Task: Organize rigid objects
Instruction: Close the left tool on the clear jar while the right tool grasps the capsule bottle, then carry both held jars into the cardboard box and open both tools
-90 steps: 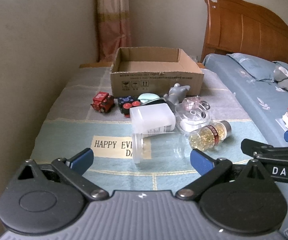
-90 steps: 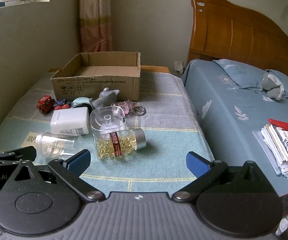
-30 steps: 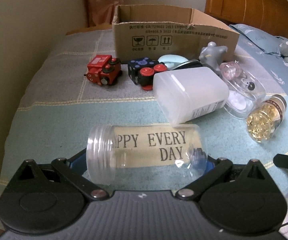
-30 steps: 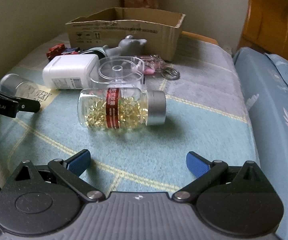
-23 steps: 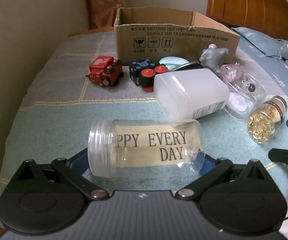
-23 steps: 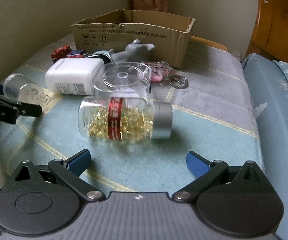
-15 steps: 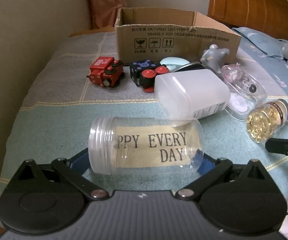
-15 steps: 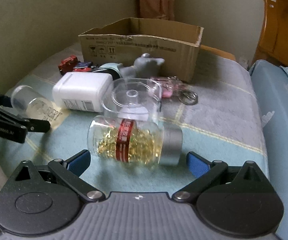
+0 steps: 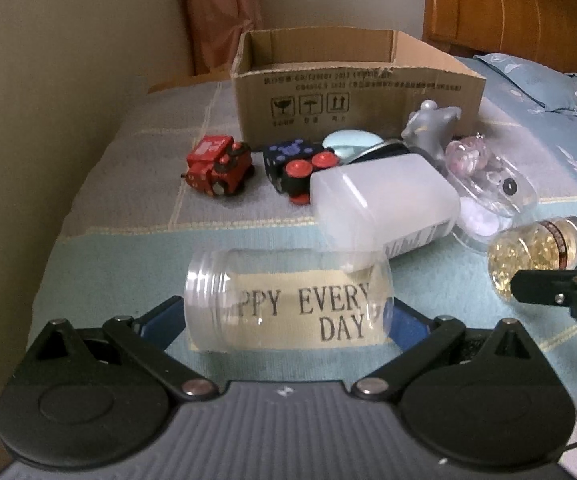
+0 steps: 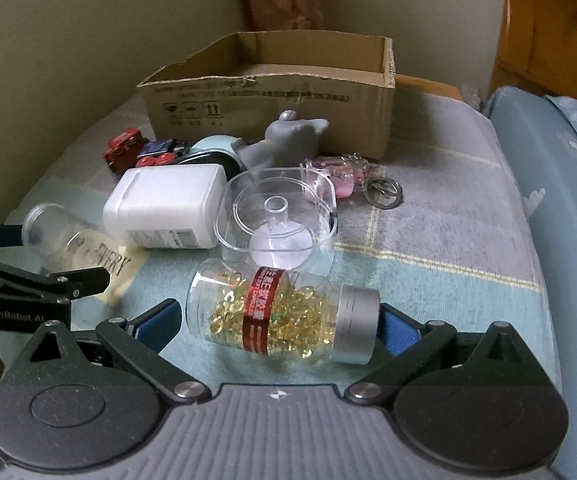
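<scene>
A clear empty jar (image 9: 284,300) lies on its side between the fingers of my left gripper (image 9: 284,320), which touch its two ends. A bottle of gold capsules (image 10: 280,316) with a silver cap lies on its side between the fingers of my right gripper (image 10: 276,320), which close on its ends. Both rest low over the blanket. The jar also shows in the right wrist view (image 10: 60,240), the capsule bottle in the left wrist view (image 9: 536,252). An open cardboard box (image 9: 352,88) stands behind the pile.
A white plastic bottle (image 9: 384,204), a clear square container (image 10: 276,220), a red toy train (image 9: 216,164), a dark toy with red wheels (image 9: 296,164), a grey figure (image 10: 284,140) and a pink keychain (image 10: 348,176) lie before the box. A bed (image 10: 568,184) lies right, a wall left.
Both grippers moved in low over the blanket. The left fingers came round the clear jar, the right fingers round the capsule bottle, and both have narrowed onto the ends.
</scene>
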